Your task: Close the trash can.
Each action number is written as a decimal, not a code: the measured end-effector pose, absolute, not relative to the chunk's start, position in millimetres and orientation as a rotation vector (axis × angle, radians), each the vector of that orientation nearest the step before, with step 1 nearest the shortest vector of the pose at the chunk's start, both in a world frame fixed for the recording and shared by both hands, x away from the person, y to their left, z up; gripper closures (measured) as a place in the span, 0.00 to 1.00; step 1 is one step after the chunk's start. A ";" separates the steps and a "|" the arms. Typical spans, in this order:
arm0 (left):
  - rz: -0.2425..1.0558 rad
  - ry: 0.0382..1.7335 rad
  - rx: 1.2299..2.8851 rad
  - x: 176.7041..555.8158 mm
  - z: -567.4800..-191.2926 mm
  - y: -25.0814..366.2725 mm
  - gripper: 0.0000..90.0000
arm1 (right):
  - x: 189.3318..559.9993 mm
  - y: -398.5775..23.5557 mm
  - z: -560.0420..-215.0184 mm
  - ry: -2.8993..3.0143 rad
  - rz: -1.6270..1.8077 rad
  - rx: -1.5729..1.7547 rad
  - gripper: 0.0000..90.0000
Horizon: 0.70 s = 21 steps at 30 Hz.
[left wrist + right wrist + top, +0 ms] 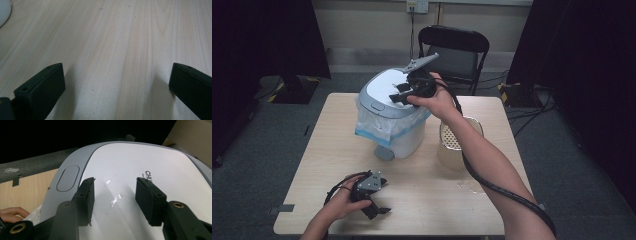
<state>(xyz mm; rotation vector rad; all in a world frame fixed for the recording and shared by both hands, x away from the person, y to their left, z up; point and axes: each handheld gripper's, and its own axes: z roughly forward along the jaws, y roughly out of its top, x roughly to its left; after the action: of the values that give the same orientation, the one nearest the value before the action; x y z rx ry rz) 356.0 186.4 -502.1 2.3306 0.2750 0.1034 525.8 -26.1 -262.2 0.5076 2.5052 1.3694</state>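
White plastic pedal bin (pixel 394 112) with grey-rimmed closed lid and blue-edged liner: stands at the far middle of the pale wooden table (pixel 312 165). Right gripper (pixel 404 95): over the lid, jaws at their narrowest, nothing pinched, lid beneath. Left gripper (pixel 379 207): near table edge, jaws spread, well apart from bin.
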 end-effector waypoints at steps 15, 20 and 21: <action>0.104 0.274 2.336 356.1 -501.7 186.6 0.00 | 524.3 -26.0 -262.8 2.482 1.358 0.544 0.36; 0.105 0.273 2.337 356.1 -501.6 186.7 0.00 | 524.5 -31.2 -262.8 2.472 1.343 0.594 0.24; 0.103 0.274 2.331 356.1 -502.0 186.5 0.00 | 524.4 -32.3 -263.0 2.470 1.350 0.598 0.22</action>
<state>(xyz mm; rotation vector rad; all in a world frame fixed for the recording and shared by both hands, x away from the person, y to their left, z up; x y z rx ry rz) 356.1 186.5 -502.0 2.3312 0.2740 0.1027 524.4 -32.3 -263.0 0.5985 2.4698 1.3497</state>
